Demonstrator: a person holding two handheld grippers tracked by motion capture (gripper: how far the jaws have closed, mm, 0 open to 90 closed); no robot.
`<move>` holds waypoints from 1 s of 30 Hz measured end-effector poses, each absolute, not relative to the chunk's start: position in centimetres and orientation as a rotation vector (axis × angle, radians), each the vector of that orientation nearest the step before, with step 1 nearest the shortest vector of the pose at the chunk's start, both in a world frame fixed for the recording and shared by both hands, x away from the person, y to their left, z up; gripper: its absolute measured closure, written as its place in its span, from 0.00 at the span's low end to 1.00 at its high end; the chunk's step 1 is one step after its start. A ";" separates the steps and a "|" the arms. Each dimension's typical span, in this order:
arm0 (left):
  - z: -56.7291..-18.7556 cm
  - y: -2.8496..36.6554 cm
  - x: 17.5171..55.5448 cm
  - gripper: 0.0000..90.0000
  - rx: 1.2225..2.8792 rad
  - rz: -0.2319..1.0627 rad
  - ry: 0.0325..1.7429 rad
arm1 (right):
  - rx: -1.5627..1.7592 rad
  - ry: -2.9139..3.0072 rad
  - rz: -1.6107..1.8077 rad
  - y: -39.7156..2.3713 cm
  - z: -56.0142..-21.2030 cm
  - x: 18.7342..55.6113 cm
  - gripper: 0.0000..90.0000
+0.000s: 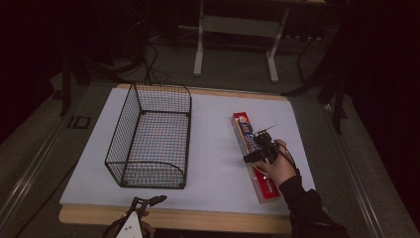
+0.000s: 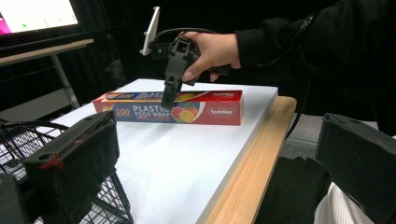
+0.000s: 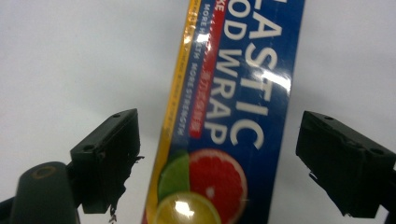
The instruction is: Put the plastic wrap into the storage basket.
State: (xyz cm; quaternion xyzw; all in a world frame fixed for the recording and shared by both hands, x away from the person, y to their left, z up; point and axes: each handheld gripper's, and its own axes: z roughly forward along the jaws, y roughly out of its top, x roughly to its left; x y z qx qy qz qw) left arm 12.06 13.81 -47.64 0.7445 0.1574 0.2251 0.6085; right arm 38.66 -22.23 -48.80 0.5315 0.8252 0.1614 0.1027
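Now your right gripper (image 3: 219, 163) hangs over box (image 1: 252, 154) near tabletop's right edge, jaws wide, straddling it untouched; left gripper (image 1: 148, 202) gapes empty at near edge.

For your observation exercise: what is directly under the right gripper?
The plastic food wrap box lies flat on the white table, between the right gripper's open jaws, untouched. Whatever lies beneath the box is covered.

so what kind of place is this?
Probably a lab or recording setup, not a kitchen: a white board on a wooden table, dark surroundings, a lit monitor and a bare desk frame behind.
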 end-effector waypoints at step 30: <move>-47.7 13.7 12.0 0.00 1.735 0.518 0.358 | 1.776 2.388 0.316 -20.5 -50.0 43.2 0.24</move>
